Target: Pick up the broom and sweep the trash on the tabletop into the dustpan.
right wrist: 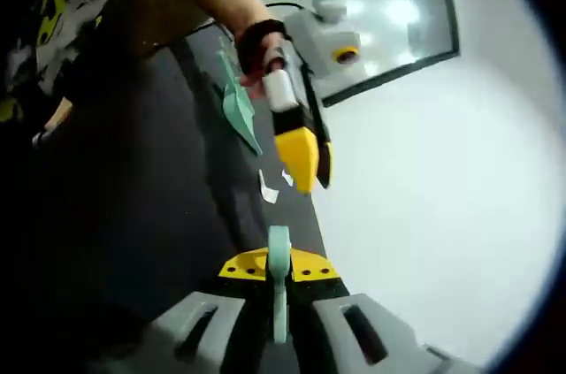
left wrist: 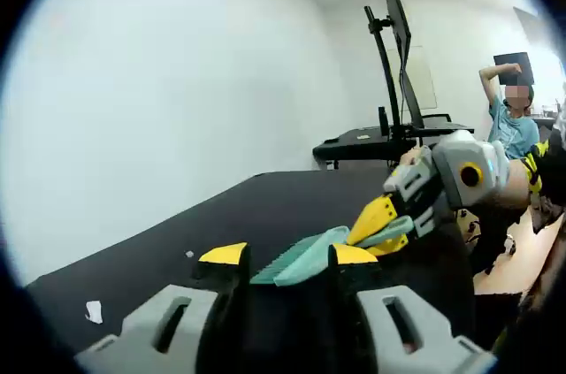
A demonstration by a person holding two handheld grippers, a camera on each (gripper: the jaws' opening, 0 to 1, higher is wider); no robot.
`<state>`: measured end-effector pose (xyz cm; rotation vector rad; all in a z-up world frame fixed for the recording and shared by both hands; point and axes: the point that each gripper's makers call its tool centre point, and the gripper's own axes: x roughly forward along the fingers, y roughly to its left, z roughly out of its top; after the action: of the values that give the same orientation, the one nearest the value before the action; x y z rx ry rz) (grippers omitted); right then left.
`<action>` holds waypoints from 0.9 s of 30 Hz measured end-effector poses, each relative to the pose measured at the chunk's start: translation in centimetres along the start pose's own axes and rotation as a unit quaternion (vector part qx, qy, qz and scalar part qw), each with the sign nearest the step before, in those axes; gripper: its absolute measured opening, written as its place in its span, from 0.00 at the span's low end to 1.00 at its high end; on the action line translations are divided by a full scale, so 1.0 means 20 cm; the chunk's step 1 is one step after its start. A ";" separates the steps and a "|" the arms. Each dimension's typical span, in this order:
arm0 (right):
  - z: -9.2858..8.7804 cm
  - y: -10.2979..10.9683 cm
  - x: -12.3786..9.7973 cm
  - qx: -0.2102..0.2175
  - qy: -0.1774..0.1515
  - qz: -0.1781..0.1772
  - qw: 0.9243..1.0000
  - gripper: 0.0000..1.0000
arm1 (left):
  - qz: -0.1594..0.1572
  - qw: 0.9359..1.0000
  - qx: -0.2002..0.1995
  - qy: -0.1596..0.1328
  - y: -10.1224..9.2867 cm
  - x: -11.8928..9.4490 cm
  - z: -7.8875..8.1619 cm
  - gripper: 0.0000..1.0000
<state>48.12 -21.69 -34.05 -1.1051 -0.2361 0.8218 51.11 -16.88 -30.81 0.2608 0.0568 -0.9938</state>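
Observation:
My right gripper [right wrist: 279, 268] is shut on the thin teal handle of the broom [right wrist: 279, 255]. In the left gripper view that gripper [left wrist: 378, 231] comes in from the right. The broom [left wrist: 305, 259] reaches from it toward my left gripper [left wrist: 287, 255], its toothed teal head just beyond the yellow tips. The left jaws stand apart and hold nothing. The left gripper [right wrist: 311, 162] also hangs over the black tabletop [right wrist: 177, 215] in a person's hand. Beside it is a flat teal piece [right wrist: 239, 109], seemingly the dustpan. White paper scraps [right wrist: 267, 187] [left wrist: 94, 310] lie on the table.
A white wall runs close along the table's far edge [left wrist: 177, 224]. Behind the table stand a monitor on a pole [left wrist: 393, 47] and a desk with a seated person [left wrist: 513, 122]. A smaller scrap [left wrist: 188, 255] lies near the left jaw.

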 end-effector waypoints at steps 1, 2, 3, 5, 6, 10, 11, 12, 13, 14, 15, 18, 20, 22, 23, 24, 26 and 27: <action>0.00 0.01 0.00 0.015 0.003 0.016 1.000 0.04 | 0.001 1.000 0.001 0.003 0.02 0.00 -0.01 0.33; -0.01 -0.02 0.00 0.015 0.008 0.005 1.000 0.04 | 0.006 1.000 0.002 0.003 0.03 -0.02 -0.02 0.33; -0.01 -0.03 0.00 0.020 0.010 0.002 1.000 0.04 | 0.010 1.000 0.002 0.002 0.04 -0.05 -0.02 0.33; -0.01 -0.06 0.00 0.032 0.013 0.009 0.999 0.04 | 0.024 1.000 0.004 -0.002 0.06 -0.14 -0.03 0.33; -0.01 -0.07 -0.01 0.036 0.012 0.007 0.999 0.04 | 0.031 0.999 0.006 -0.007 0.08 -0.21 -0.02 0.33; 0.02 -0.13 -0.02 0.049 0.009 -0.003 0.999 0.04 | 0.054 0.998 0.006 -0.029 0.15 -0.45 0.03 0.32; 0.02 -0.15 -0.02 0.052 0.007 -0.008 0.999 0.04 | 0.057 0.998 0.002 -0.031 0.18 -0.55 0.04 0.32; 0.02 -0.16 -0.02 0.057 0.007 -0.011 0.998 0.04 | 0.060 0.998 -0.004 -0.032 0.20 -0.60 0.04 0.32; 0.02 -0.17 -0.02 0.064 0.008 -0.016 0.998 0.04 | 0.068 0.997 -0.016 -0.031 0.25 -0.68 0.02 0.33; 0.03 -0.18 -0.03 0.066 0.008 -0.020 0.998 0.04 | 0.077 0.997 -0.020 -0.024 0.29 -0.73 0.00 0.34; 0.03 -0.19 -0.03 0.069 0.007 -0.023 0.997 0.04 | 0.098 0.995 -0.024 -0.012 0.35 -0.81 -0.04 0.36; 0.01 -0.18 0.00 0.082 0.004 -0.026 0.996 0.04 | 0.131 0.991 -0.024 -0.005 0.48 -0.96 -0.12 0.37; 0.01 -0.18 0.02 0.094 0.007 -0.023 0.995 0.04 | 0.134 0.991 -0.016 -0.014 0.51 -1.02 -0.15 0.37; 0.02 -0.17 0.03 0.097 0.009 -0.019 0.995 0.04 | 0.141 0.990 -0.014 -0.023 0.52 -1.08 -0.20 0.38; 0.03 -0.17 0.04 0.097 0.009 -0.018 0.995 0.04 | 0.142 0.989 -0.028 -0.018 0.52 -1.10 -0.23 0.38; 0.04 -0.17 0.04 0.097 0.007 -0.017 0.995 0.04 | 0.145 0.989 -0.041 -0.009 0.52 -1.12 -0.28 0.38; 0.05 -0.18 0.05 0.098 0.005 -0.017 0.995 0.04 | 0.156 0.987 -0.029 0.014 0.54 -1.15 -0.35 0.35; 0.06 -0.18 0.05 0.099 0.005 -0.016 0.995 0.04 | 0.160 0.987 -0.025 0.020 0.54 -1.15 -0.36 0.35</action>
<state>49.91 -20.83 -30.65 -0.9169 -0.1612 0.7930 47.98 9.35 -31.95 0.2354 0.0732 -0.6660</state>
